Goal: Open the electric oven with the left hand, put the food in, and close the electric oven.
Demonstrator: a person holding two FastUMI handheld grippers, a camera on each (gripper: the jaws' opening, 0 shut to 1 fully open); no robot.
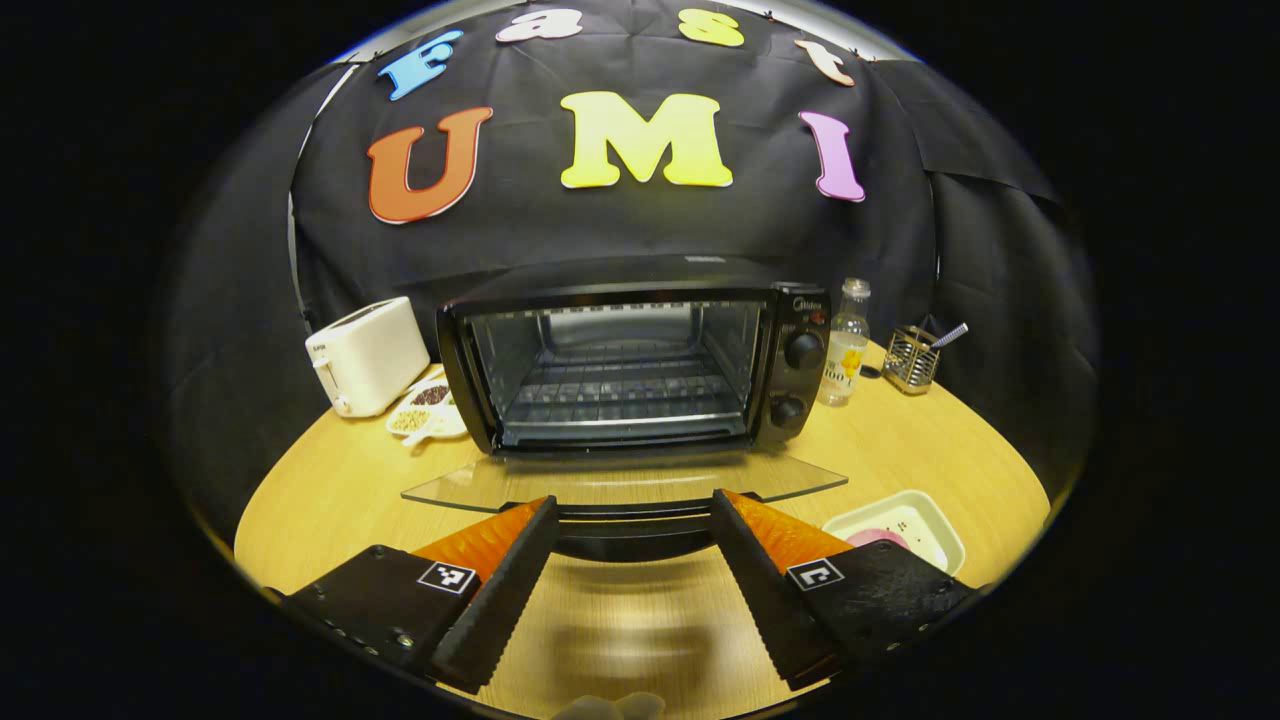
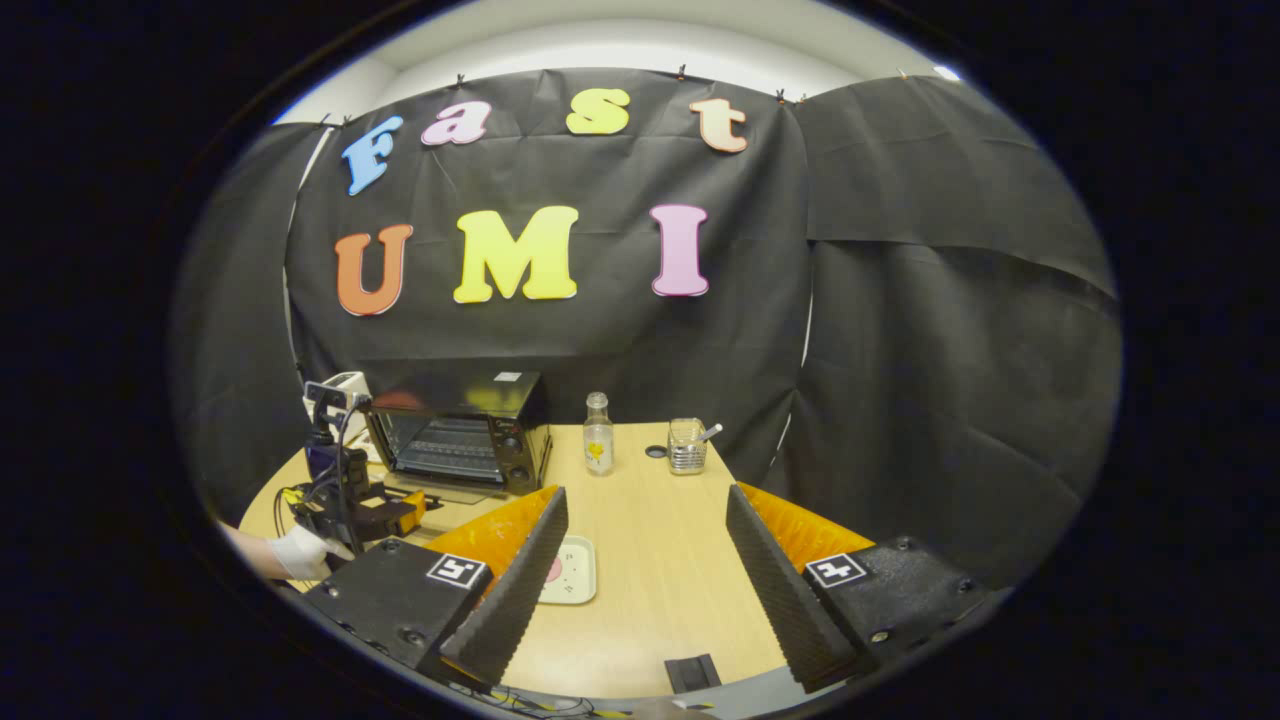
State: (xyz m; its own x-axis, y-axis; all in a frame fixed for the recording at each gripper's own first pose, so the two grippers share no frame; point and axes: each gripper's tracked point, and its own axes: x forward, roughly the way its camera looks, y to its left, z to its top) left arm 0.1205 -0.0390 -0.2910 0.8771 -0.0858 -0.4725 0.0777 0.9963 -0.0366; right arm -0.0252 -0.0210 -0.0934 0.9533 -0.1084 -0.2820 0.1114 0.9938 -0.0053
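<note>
The black electric oven (image 1: pixel 630 350) stands at the far middle of the round wooden surface (image 1: pixel 330 500), its glass door (image 1: pixel 620 482) already folded down flat toward the near side, the wire rack inside bare. The food, a pink piece on a shallow pale rectangular tray (image 1: pixel 935 520), lies near and to the right of the open door. The tray looks light and stiff but smooth-rimmed, so a grip across its rim edge seems the safest hold; the food itself appears soft and could slide if the tray tilts. The glass door is likely hinged and fragile, best lifted by its dark front handle bar (image 1: pixel 630 522).

The left hand-held gripper (image 1: pixel 630 560) hovers just before that handle, jaws spread wide and holding nothing. The right hand-held gripper (image 2: pixel 645 560) hangs well back over the surface, also wide open and empty, with the tray (image 2: pixel 568 570) just beyond its left finger.

Left of the oven sit a white toaster (image 1: pixel 365 355) and small dishes of beans (image 1: pixel 425 408); right of it a clear bottle (image 1: pixel 845 350) and a wire holder (image 1: pixel 910 358).
</note>
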